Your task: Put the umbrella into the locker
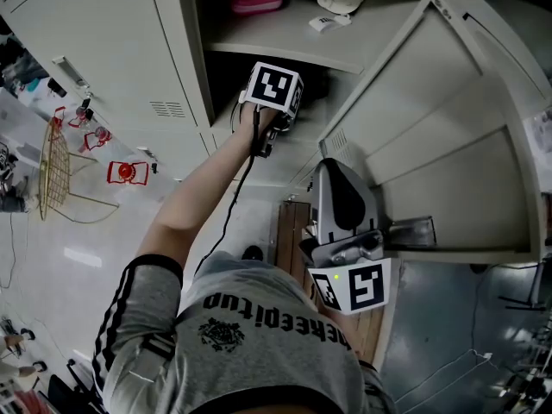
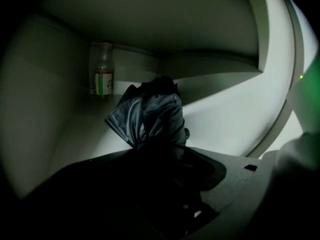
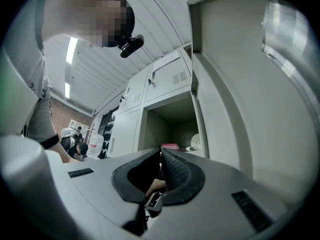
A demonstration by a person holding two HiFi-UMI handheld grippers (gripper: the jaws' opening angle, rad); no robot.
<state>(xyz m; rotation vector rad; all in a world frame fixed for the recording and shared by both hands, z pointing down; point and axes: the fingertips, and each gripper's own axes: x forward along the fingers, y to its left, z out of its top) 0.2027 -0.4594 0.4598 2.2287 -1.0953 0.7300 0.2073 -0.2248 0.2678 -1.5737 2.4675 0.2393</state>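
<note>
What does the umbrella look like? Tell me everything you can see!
The umbrella is folded shut, a bundle of dark grey-blue, slightly shiny cloth with crumpled pleats. The left gripper is shut on its near end, and its far end pokes into the dim locker, below a shelf. Its handle is hidden. Whether it touches the locker floor cannot be told.

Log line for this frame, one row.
left gripper: shut on umbrella, inside locker below shelf | right gripper: shut, empty, outside | bottle: back corner
</note>
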